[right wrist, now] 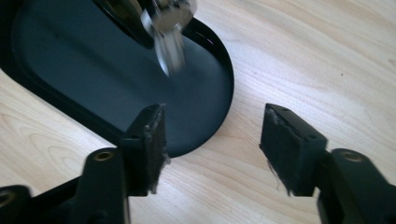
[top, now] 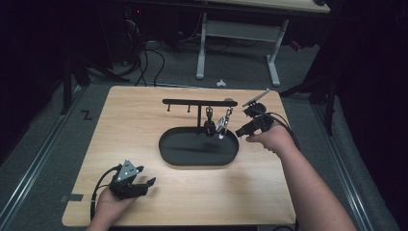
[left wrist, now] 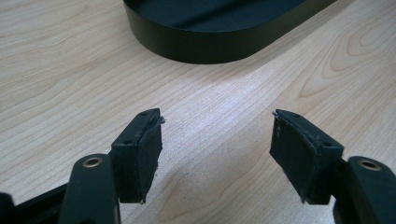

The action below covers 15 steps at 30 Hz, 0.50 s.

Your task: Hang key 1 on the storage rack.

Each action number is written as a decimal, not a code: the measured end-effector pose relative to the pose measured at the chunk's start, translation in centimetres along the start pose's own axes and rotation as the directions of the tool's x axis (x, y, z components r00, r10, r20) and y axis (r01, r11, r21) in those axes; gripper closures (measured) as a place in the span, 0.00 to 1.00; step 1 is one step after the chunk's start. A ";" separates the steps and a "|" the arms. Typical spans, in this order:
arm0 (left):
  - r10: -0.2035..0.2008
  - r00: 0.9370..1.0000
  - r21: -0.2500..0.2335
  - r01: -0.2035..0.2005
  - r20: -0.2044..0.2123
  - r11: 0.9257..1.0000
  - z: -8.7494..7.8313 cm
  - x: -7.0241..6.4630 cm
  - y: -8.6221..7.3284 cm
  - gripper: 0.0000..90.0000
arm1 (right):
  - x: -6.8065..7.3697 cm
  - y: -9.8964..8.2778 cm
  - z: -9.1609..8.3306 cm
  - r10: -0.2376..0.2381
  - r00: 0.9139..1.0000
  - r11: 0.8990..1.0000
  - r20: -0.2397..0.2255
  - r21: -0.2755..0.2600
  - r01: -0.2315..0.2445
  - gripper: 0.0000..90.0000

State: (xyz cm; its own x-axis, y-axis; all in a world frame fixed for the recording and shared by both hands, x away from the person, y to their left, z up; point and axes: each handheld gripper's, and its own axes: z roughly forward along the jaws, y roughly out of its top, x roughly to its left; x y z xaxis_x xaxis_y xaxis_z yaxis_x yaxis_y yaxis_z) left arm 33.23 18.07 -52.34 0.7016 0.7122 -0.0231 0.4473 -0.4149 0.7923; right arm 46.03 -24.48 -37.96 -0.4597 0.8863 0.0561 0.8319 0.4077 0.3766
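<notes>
At the right of the high view, the right gripper [top: 239,132] sits just beside the right end of the black oval tray [top: 168,156], its jaws parted wide with nothing between them. In the right gripper view the silver keys [right wrist: 168,28] hang blurred above the tray's floor, clear of both pads. In the high view they dangle from the hook rail [top: 192,102] of the stand, next to a darker fob [top: 209,126]. The hanging step looks done (the keys appear to be on their hook), so the release is the step in hand. Next, the right hand probably needs to back away without brushing the keys. The left gripper [top: 144,185] rests at the lower left on the counter [top: 134,125], jaws wide apart and empty.
</notes>
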 end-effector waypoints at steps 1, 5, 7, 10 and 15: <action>0.000 1.000 -0.004 0.000 0.000 1.000 0.0 0.0 0.0 0.38 | -0.2 -0.4 0.2 -0.005 1.000 1.000 -0.003 -0.016 0.005 0.41; -0.006 1.000 -0.014 0.006 -0.001 1.000 -0.1 0.0 0.1 0.38 | -1.0 -2.1 1.1 0.037 0.999 0.998 0.000 -0.046 -0.037 0.36; -0.008 1.000 -0.017 0.008 -0.004 1.000 -0.1 0.0 0.2 0.38 | -1.3 -2.9 1.4 0.056 0.998 0.996 0.006 -0.063 -0.055 0.35; -0.004 1.000 -0.013 0.004 -0.006 1.000 0.1 0.0 0.3 0.38 | -1.3 -3.8 1.8 0.038 0.998 0.997 0.048 -0.066 -0.035 0.31; 0.000 1.000 -0.005 0.000 -0.003 1.000 0.2 -0.2 0.3 0.38 | -0.3 -5.2 2.1 0.004 0.994 0.995 0.109 -0.095 0.007 0.33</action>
State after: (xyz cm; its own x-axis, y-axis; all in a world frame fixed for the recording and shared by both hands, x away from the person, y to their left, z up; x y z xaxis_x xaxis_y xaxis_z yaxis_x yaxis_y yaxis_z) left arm 33.37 17.71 -52.27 0.7001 0.7137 -0.0214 0.4444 -0.4120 0.7955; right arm 42.47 -26.42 -41.93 -0.4201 0.9064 -0.0440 0.7954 0.3911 0.4630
